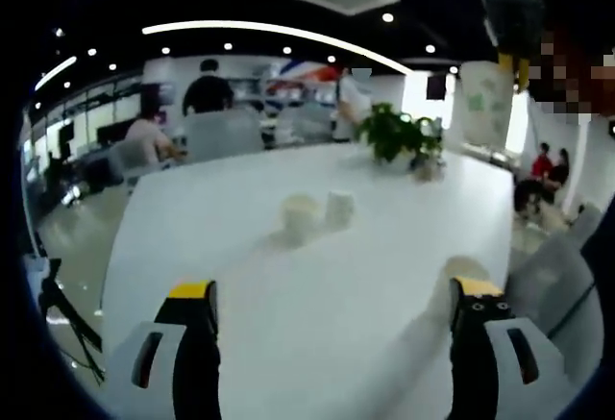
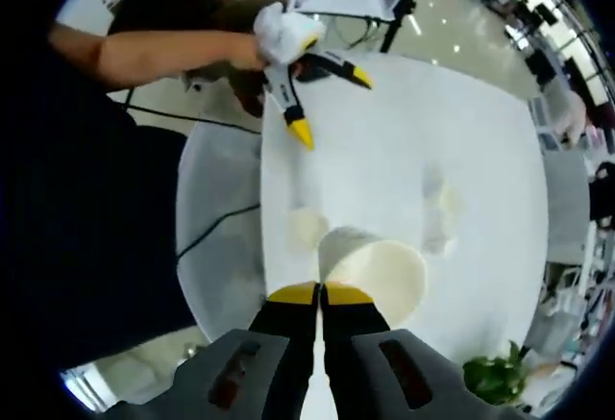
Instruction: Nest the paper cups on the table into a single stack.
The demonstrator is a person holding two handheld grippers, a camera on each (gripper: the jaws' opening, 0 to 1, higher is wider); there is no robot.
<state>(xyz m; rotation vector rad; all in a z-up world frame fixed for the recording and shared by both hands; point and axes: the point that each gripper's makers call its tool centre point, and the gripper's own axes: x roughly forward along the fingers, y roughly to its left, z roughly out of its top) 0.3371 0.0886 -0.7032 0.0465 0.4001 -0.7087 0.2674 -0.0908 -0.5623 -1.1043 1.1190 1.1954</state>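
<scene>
Two pale paper cups (image 1: pixel 300 214) (image 1: pixel 339 207) stand side by side in the middle of the white table (image 1: pixel 240 247). In the right gripper view the same pair (image 2: pixel 440 210) looks small and blurred. Another cup (image 1: pixel 462 271) (image 2: pixel 307 228) stands near the table edge, just beyond my left gripper's right jaw. My left gripper (image 1: pixel 334 290) (image 2: pixel 332 106) is open and holds nothing, low over the table. My right gripper (image 2: pixel 320 292) (image 1: pixel 511 64) is shut on the rim of a cup (image 2: pixel 377 268) (image 1: pixel 485 101), which it holds high above the table.
A potted plant (image 1: pixel 399 136) (image 2: pixel 495 377) stands at the table's far end. Grey chairs (image 1: pixel 223 132) ring the table, and people sit beyond it. A gloved hand (image 2: pixel 283 28) holds the left gripper. Cables run across the floor (image 2: pixel 221 228).
</scene>
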